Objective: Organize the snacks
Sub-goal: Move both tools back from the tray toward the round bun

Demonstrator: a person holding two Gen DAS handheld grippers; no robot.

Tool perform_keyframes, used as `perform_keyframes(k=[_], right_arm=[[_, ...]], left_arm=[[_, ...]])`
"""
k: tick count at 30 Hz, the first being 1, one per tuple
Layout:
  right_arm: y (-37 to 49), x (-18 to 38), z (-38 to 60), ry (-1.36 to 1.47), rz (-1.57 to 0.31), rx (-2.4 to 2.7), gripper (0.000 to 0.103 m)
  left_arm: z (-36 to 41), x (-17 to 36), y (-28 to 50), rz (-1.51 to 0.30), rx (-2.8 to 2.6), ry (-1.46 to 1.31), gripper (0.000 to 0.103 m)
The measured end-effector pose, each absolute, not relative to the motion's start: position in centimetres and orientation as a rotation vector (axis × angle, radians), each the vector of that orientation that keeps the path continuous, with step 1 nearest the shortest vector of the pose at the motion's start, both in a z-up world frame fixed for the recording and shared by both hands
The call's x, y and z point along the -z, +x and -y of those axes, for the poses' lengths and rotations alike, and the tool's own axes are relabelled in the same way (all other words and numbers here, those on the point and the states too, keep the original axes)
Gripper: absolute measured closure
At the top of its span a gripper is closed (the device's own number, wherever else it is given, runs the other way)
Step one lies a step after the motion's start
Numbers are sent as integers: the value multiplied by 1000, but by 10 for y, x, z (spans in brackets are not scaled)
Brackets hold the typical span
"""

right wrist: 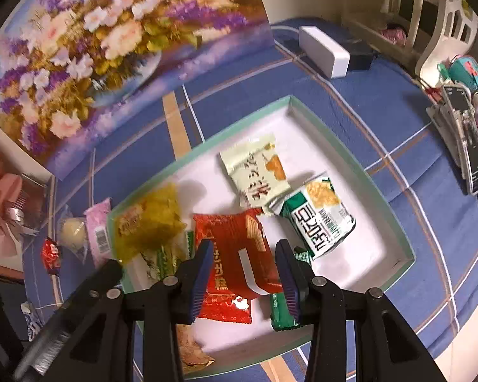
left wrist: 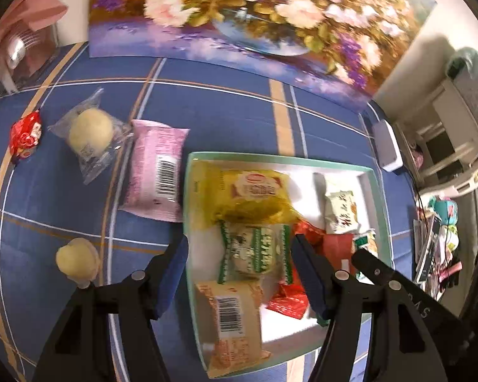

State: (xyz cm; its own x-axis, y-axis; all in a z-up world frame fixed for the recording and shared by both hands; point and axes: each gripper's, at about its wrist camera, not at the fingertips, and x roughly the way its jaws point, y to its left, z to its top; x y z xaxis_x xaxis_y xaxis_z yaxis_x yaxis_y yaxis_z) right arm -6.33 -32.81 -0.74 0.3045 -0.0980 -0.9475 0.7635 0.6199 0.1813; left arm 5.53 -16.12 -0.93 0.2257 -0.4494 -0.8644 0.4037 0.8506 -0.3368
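Snacks fill the tray (left wrist: 379, 210), and I can only see part of most of them. My left claw (left wrist: 240, 245) hangs with its jaws apart and touching nothing. One finger sits outside the tray's 9 o'clock wall and the other is over the middle. The green packet (left wrist: 255, 251) lies flat beneath the gap. The yellow packet (left wrist: 248, 197) covers its 12 o'clock end. At 6 o'clock of it lies the orange packet (left wrist: 229, 318), whose print is too blurred to read and whose lower edge my own frame cuts off.

My right claw (right wrist: 244, 248) has its jaws drawn in, and the pads sit against the two side edges of the red packet (right wrist: 232, 248). The packet bows up between them, so I take it as clamped. My fingers hide both of its sides. A dark green wrapper (right wrist: 282, 315) peeks out under my right finger, but I cannot tell what it is. The pale packet (right wrist: 255, 168) and the corn bag (right wrist: 322, 216) lie at 1 o'clock of the claw, and their corners overlap.

Outside the tray at 9 o'clock, on the cloth (left wrist: 239, 117), are the pink packet (left wrist: 156, 168), a wrapped bun (left wrist: 90, 130) and a red sweet (left wrist: 25, 137). A pale round thing (left wrist: 76, 261) at 8 o'clock is partly behind my left arm.
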Motion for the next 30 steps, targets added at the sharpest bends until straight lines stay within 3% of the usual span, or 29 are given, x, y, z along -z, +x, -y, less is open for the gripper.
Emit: perform_keyframes(k=[5, 6, 9, 11, 15, 21, 30], right_arm=[[-60, 12, 325, 702, -1144, 633, 59], [-59, 13, 324, 699, -1149, 634, 55], [-58, 13, 322, 691, -1153, 644, 36], [-56, 11, 319, 675, -1154, 641, 35], [-52, 6, 308, 625, -1136, 645, 10], [-44, -6, 288, 599, -1095, 592, 0], [-28, -21, 260, 512, -1072, 526, 0]], left_arm=[[144, 11, 67, -1195, 525, -62, 30], [140, 12, 69, -1193, 512, -62, 29], [126, 18, 75, -1187, 457, -56, 11], [113, 20, 80, -1169, 408, -60, 11], [90, 24, 88, -1134, 317, -54, 11], [58, 36, 102, -1124, 166, -58, 11], [29, 34, 105, -1113, 101, -146, 11]])
